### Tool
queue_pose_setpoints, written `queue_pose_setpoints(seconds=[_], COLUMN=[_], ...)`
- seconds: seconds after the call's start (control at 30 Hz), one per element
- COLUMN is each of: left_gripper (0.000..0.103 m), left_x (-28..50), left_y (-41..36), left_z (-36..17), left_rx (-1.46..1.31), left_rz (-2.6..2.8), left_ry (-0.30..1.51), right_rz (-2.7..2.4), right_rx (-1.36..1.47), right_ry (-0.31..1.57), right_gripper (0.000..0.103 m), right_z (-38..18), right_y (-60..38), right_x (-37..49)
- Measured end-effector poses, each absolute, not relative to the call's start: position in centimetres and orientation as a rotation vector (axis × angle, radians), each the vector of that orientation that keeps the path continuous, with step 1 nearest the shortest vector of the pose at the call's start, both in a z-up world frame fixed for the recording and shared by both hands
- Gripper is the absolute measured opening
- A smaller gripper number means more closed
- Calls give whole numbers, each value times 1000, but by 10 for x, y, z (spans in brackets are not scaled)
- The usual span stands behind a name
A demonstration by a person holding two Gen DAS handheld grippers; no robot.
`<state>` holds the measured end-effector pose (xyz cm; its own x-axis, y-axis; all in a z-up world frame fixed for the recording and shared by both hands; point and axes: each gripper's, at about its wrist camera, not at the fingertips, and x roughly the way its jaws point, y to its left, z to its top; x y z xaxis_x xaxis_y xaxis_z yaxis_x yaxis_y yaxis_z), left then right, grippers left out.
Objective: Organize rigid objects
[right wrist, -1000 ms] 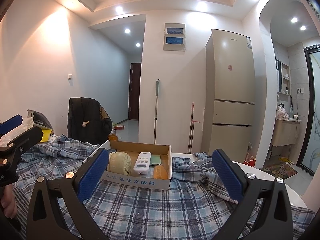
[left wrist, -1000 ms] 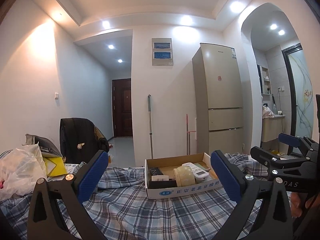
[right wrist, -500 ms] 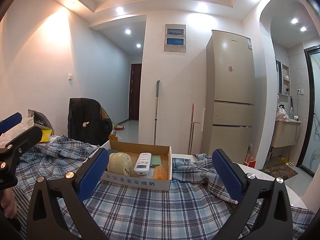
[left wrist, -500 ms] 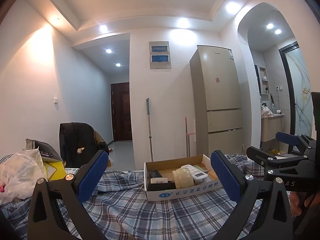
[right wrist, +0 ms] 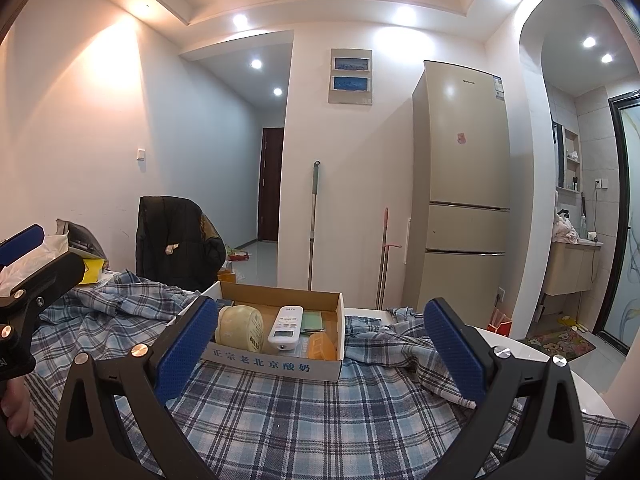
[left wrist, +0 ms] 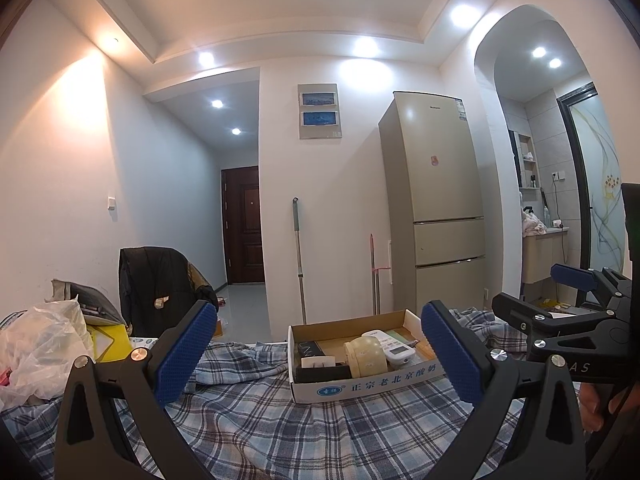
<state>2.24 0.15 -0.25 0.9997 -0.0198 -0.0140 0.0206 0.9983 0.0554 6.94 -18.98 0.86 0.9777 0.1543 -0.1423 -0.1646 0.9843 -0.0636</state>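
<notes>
A shallow cardboard box [left wrist: 360, 386] [right wrist: 276, 362] sits on the plaid cloth. It holds a cream round tub [left wrist: 366, 356] [right wrist: 240, 328], a white remote [left wrist: 394, 346] [right wrist: 285, 328], a black box [left wrist: 316, 360], a green flat item [right wrist: 316, 322] and an orange block [right wrist: 322, 347]. My left gripper [left wrist: 318, 354] is open and empty, just short of the box. My right gripper [right wrist: 320, 350] is open and empty, also short of the box. Each gripper shows at the edge of the other's view.
The plaid cloth [right wrist: 300, 420] covers a white round table [right wrist: 516, 344]. A plastic bag [left wrist: 38, 344] and yellow items [left wrist: 110, 344] lie at the left. A chair with a black jacket [left wrist: 160, 288] stands behind. A fridge [left wrist: 432, 208] and mops stand against the wall.
Both cameras have tilted up slightly, so the box sits lower in each view. Both grippers stay open and empty.
</notes>
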Motion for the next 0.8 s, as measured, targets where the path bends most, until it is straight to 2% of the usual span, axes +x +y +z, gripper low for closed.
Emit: queue_pose_setpoints(seconds=[0.8], left_gripper=[103], left_x=[19], left_y=[0], left_z=[-1], left_rx=[61], left_rz=[-32], left_ry=[10], right_rz=[164], right_rx=[-75], right_ry=[136], right_gripper=[103], right_z=[8], right_y=[-189], right_x=[69])
